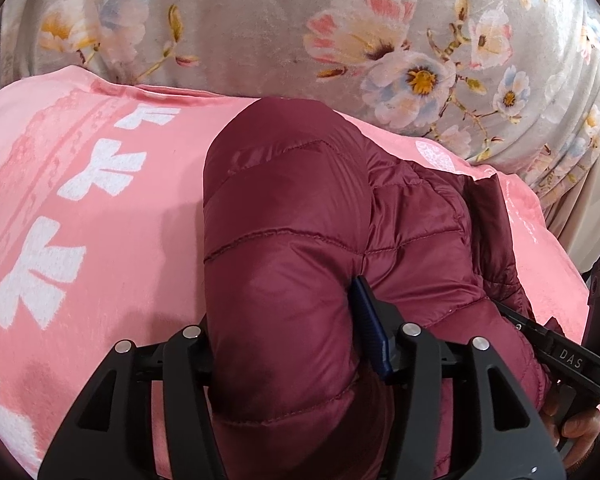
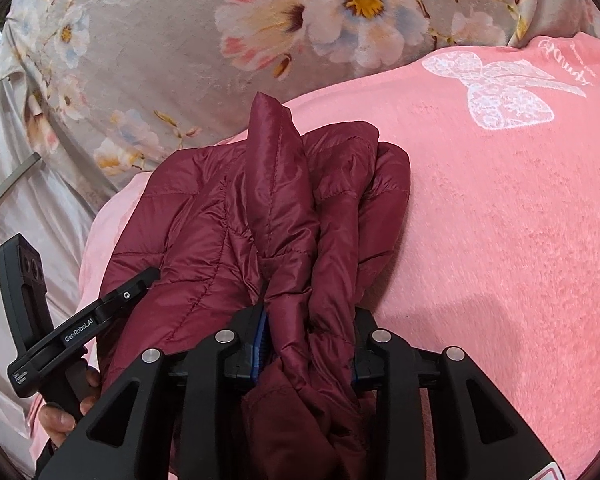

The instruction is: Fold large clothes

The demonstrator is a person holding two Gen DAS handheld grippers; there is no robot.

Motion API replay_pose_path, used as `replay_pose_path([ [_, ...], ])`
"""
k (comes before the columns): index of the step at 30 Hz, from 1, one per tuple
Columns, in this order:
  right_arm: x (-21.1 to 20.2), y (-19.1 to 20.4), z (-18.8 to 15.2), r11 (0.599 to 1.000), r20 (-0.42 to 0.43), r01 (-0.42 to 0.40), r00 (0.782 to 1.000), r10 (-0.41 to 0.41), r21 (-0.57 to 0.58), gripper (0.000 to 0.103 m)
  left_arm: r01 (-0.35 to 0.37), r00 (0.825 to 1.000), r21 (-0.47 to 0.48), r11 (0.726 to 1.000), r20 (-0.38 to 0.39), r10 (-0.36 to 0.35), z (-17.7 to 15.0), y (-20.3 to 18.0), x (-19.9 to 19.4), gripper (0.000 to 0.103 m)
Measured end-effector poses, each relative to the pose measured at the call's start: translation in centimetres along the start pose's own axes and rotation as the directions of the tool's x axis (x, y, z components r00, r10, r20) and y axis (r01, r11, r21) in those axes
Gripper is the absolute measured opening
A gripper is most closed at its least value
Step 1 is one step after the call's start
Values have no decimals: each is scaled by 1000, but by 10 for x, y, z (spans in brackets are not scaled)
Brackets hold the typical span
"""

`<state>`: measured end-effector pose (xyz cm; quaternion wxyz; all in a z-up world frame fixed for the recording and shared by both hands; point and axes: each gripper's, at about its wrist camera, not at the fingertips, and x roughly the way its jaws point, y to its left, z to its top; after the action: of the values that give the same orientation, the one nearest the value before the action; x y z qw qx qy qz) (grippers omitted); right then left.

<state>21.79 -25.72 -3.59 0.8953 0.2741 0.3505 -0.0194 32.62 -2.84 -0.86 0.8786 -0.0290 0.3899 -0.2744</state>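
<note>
Plainly, one moment of a fold, set down by label:
Garment: a maroon quilted puffer jacket [image 1: 292, 248] lay bunched on a pink blanket [image 1: 100, 208], gathered into puffy folds rather than spread flat
Where it sat: near the blanket's far edge, close to the grey floral cover [image 1: 260, 28] beyond it
Left gripper [image 1: 288, 344]: its jaws stood about half apart around a thick, rounded roll of the jacket; the blue pad on the right finger [image 1: 370, 320] lay against the fabric, while the other finger's pad was hidden behind the roll, so a firm pinch could not be told
Right gripper [image 2: 308, 344]: jaws rather narrow, a twisted bundle of jacket [image 2: 284, 216] filling the gap; blue pads showed at both sides, touching the cloth, though whether they pressed on it could not be told
From the left camera: the right gripper [image 1: 556, 354] showed at the lower right edge, lettered DAS, with fingers of a hand [image 1: 576, 432] under it
From the right camera: the left gripper [image 2: 84, 320] showed at the lower left, lettered GenRobot.AI, a hand [image 2: 66, 412] on its grip
Blanket: pink blanket [image 2: 500, 240] bore a white lace bow print in the right view and white block shapes in the left view
Beyond: pale satin cloth [image 2: 28, 216] hung at the left edge of the right view
</note>
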Motion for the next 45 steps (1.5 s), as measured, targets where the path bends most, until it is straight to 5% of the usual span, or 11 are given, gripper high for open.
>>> replay_pose_path([
  [14, -7, -8, -2, 999, -13, 2, 1000, -2, 41, 39, 2, 999, -55, 999, -37, -4, -4, 9, 3, 62],
  [17, -23, -17, -7, 997, -7, 0, 1000, 1, 76, 46, -35, 998, -77, 996, -46, 32, -8, 12, -7, 73],
  [21, -63, -19, -10, 998, 28, 54, 998, -56, 45, 46, -99, 993, -97, 990, -72, 92, -5, 11, -27, 73],
  [23, -84, -11, 1, 992, 84, 122, 989, -121, -7, 43, -144, 987, -106, 984, -84, 135, 6, 11, -40, 73],
  [26, -94, 14, 32, 978, 127, 191, 975, -180, -81, 22, -200, 977, -153, 968, -110, 184, 37, 14, -50, 73],
  [29, -80, 46, 69, 972, 133, 190, 976, -172, -138, 13, -234, 970, -167, 958, -106, 219, 69, 8, -46, 74],
  [33, -29, 70, 101, 951, 66, 228, 973, -219, -208, 13, -296, 950, -89, 951, -131, 284, 97, -14, -14, 78],
  [40, 50, 30, 89, 931, -48, 338, 937, -347, -139, 11, -358, 915, -33, 933, -213, 343, 82, -23, 52, 82],
  [45, 56, 5, 70, 942, -18, 308, 950, -313, -129, 6, -316, 936, -104, 943, -195, 292, 61, -10, 70, 96],
])
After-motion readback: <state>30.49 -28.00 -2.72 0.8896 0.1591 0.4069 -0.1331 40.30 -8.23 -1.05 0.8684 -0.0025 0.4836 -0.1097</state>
